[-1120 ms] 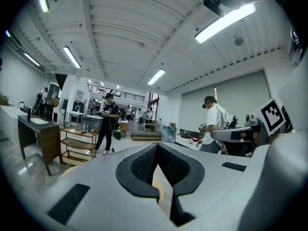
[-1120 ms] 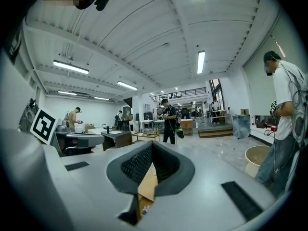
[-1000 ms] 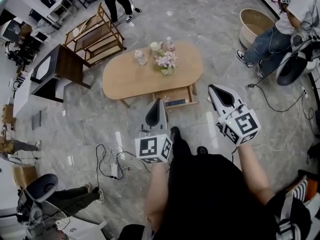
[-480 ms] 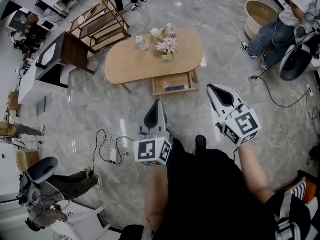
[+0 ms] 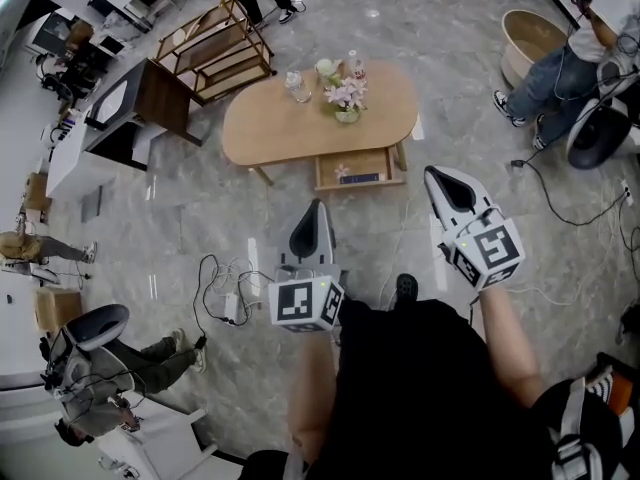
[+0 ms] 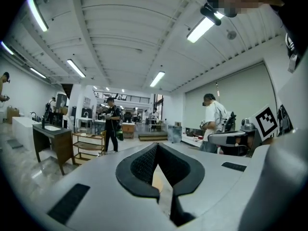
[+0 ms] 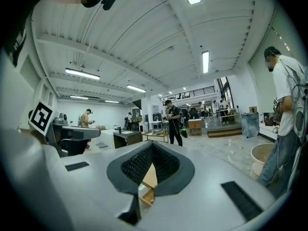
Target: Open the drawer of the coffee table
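The oval wooden coffee table [image 5: 290,133] stands on the grey floor ahead of me, with a flower vase [image 5: 347,99] and glassware on top. Its drawer [image 5: 358,167] sticks out from the near side, pulled open, with a small dark item inside. My left gripper [image 5: 315,208] hovers well short of the drawer, jaws shut and empty. The right gripper [image 5: 434,174] hangs to the drawer's right, also shut on nothing. In the left gripper view the gripper [image 6: 156,147] points level toward the room; in the right gripper view the gripper [image 7: 151,145] shows a strip of the wooden table [image 7: 150,177] between its pads.
A wooden shelf rack [image 5: 215,43] and a dark desk [image 5: 150,98] stand beyond the table at left. A round tub [image 5: 530,36] and a seated person [image 5: 575,53] are at right. Cables and a power strip [image 5: 228,306] lie on the floor near my left foot.
The view has drawn back from the table, which now sits higher and smaller in the head view. Both grippers stay shut and empty; the drawer stays open.
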`<control>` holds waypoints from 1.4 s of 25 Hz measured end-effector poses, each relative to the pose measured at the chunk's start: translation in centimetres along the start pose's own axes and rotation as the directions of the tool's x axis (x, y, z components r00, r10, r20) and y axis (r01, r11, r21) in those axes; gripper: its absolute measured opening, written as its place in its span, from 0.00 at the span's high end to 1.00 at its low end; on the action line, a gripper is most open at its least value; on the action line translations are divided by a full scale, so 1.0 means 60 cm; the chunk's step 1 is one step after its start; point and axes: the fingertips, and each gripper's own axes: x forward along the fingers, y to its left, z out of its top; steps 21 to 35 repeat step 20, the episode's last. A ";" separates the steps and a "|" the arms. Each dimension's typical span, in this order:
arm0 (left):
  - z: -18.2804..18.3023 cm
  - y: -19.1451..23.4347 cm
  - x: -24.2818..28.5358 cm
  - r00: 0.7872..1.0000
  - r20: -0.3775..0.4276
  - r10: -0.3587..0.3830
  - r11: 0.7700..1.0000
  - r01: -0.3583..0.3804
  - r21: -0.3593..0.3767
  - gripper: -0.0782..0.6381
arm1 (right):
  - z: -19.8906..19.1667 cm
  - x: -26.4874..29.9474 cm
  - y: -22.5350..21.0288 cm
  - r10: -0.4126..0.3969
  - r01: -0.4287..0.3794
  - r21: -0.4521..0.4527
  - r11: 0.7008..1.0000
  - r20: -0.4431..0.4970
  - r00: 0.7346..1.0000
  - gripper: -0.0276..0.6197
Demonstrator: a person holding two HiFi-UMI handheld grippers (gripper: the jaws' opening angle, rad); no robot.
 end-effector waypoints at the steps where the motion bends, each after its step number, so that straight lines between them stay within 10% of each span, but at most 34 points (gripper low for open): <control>1: -0.001 0.003 -0.003 1.000 -0.001 0.006 1.000 -0.006 -0.005 0.87 | 0.001 -0.002 0.002 0.002 -0.002 -0.003 1.000 -0.001 1.000 0.94; 35: -0.016 0.002 -0.026 0.999 -0.024 0.022 1.000 -0.022 -0.008 0.87 | -0.013 -0.028 0.021 0.017 -0.019 -0.061 0.998 -0.041 0.999 0.94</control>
